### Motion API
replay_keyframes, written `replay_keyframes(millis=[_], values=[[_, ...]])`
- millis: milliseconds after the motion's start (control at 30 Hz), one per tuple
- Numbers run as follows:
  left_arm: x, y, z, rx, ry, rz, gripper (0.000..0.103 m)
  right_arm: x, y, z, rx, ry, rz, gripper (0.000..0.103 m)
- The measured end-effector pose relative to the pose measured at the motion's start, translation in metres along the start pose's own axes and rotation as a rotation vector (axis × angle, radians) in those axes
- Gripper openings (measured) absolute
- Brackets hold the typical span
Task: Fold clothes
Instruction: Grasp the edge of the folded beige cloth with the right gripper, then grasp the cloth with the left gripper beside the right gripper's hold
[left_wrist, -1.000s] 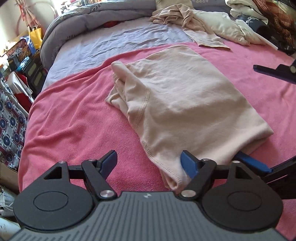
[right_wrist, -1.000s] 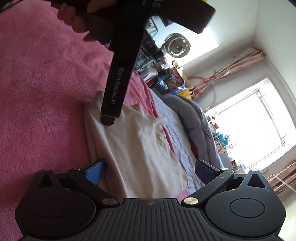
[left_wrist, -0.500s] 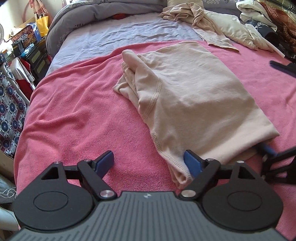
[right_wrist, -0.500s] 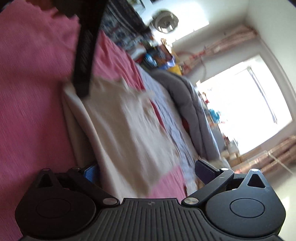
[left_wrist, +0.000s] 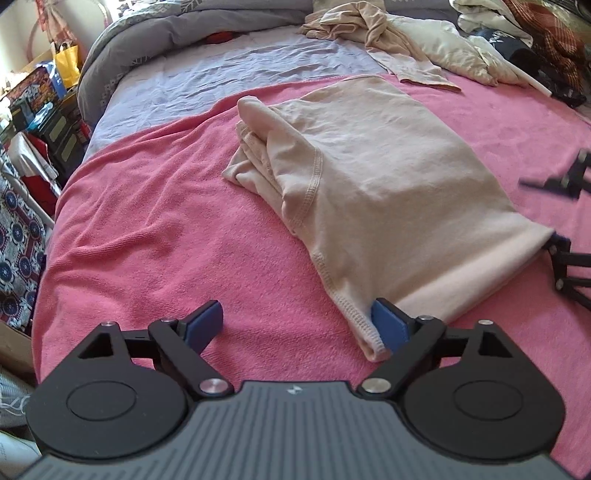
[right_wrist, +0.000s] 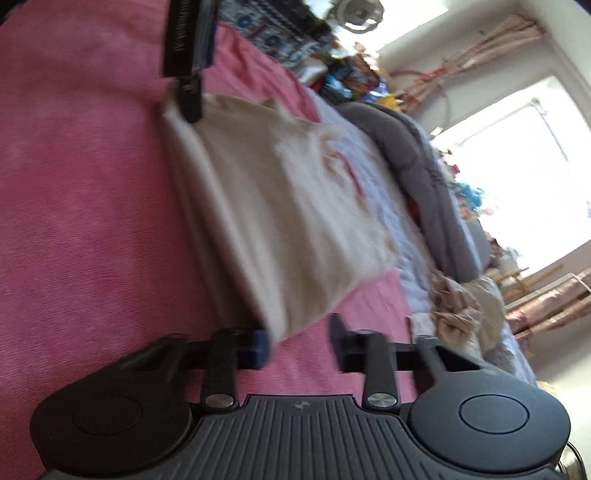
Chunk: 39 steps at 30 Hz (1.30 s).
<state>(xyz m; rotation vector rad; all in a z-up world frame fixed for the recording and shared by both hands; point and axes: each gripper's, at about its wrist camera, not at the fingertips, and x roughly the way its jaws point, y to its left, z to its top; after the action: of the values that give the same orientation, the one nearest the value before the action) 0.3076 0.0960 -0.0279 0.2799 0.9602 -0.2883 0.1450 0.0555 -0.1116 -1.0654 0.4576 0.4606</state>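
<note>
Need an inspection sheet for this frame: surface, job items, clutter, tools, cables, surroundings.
Surface: pink terry blanket over a lavender bed sheet.
Job's things: beige knit garment, partly folded, lying flat.
Clutter: heap of unfolded beige and cream clothes at the far end.
Grippers: left tool open at the garment's near corner; right tool open at the other near corner.
Cables: nothing seen.
Surroundings: grey duvet; bright window.

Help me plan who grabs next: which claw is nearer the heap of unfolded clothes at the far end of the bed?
Right. The right claw is at the folded beige garment's corner toward the heap; the left claw is at the opposite near corner.
</note>
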Motion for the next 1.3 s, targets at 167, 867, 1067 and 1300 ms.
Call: replay_keyframes(millis=[167, 867, 1067, 1300], values=[[-0.024, -0.021, 0.003, 0.268, -0.019, 0.134, 0.088, -0.002, -0.004, 0.007, -0.016, -0.012, 0.038, 0.008], [-0.016, -0.077, 0.009, 0.641, -0.066, -0.101, 0.088, -0.013, -0.001, -0.005, -0.355, -0.278, 0.018, 0.080], [-0.022, -0.100, 0.007, 0.722, -0.117, -0.213, 0.088, -0.009, -0.012, 0.021, -0.289, -0.216, 0.099, 0.022], [0.003, -0.129, 0.008, 0.798, -0.187, -0.090, 0.087, -0.012, -0.048, 0.044, -0.105, -0.193, 0.193, 0.014]])
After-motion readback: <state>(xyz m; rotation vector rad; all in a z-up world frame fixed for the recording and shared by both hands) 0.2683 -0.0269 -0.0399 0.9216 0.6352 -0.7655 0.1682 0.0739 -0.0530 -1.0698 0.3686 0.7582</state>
